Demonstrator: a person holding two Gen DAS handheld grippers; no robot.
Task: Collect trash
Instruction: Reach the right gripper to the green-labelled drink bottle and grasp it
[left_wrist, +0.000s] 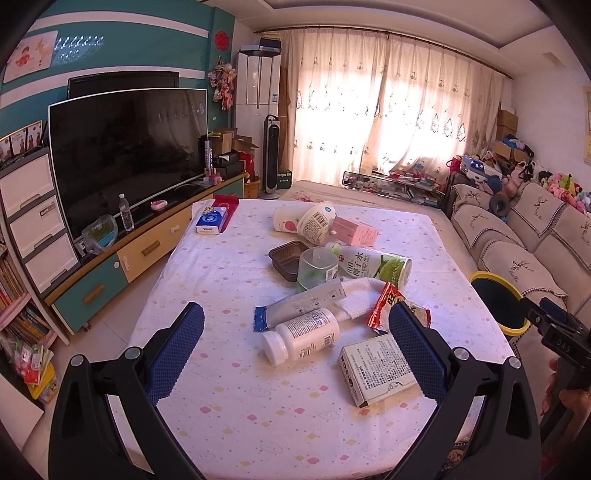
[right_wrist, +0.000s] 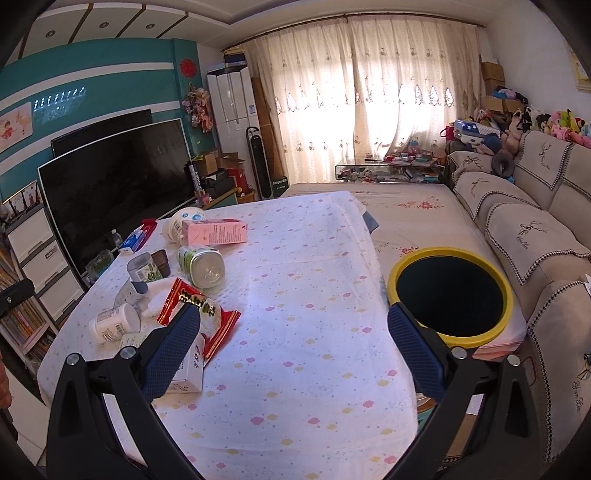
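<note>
1. Since the yellow-rimmed bin (right_wrist: 450, 295) stands just beside the table (right_wrist: 295, 332) on our right, we carry each piece that way.
2. With the left gripper (left_wrist: 295, 350) spread wide and empty above the litter, we lower it over the white pill bottle (left_wrist: 301, 336), squeezing mid-body.
3. Our right gripper (right_wrist: 293, 347), equally wide and empty, takes the red wrapper (right_wrist: 199, 314) by its edge.

The left tongs (left_wrist: 295, 343) hang wide open above the worktop (left_wrist: 229, 406), empty. Between their fingers lie a white bottle (left_wrist: 303, 336) and a box (left_wrist: 376, 373); a red wrapper (left_wrist: 380, 306) sits beyond. The yellow-rimmed bin (left_wrist: 498, 302) stands just right.
</note>
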